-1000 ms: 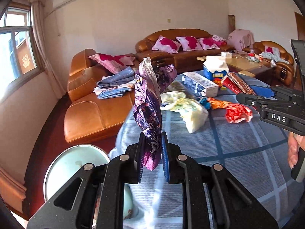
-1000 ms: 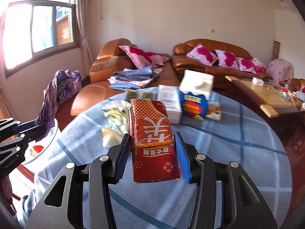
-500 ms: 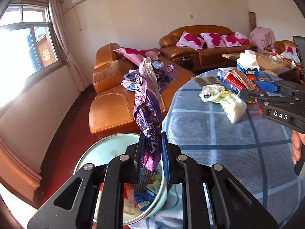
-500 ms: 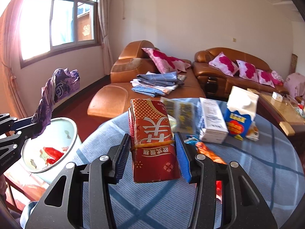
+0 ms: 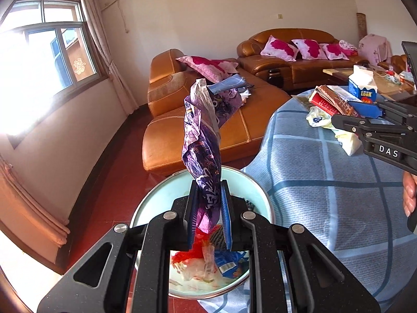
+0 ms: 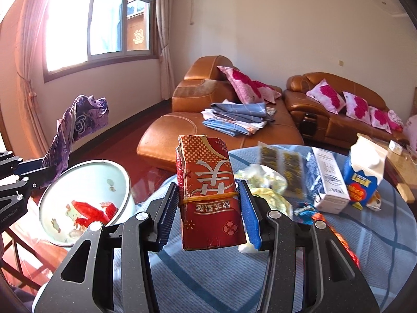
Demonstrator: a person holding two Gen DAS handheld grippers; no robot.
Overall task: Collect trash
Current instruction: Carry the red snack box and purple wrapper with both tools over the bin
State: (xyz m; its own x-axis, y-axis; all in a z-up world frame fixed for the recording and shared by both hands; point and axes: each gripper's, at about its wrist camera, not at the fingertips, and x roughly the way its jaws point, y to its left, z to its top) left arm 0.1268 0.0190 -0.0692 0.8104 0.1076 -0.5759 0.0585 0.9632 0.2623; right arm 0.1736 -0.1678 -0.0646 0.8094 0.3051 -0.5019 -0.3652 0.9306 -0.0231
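Left gripper (image 5: pixel 208 216) is showing matte black speckled arms, round silver screws, triangular cutouts, blue ribbed pads (image 5: pixel 226 219). Right gripper (image 6: pixel 211 214) is looking identical; at right of the left view it's bearing white "DAS" lettering. Bare-skinned hand (image 5: pixel 409 195) is showing at right edge.

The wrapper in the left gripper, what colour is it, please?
Purple with white print; the left wrist view shows it best.

Both wrist views face sofa (image 5: pixel 198 120) (sharing bin (image 6: pixel 86 200)).
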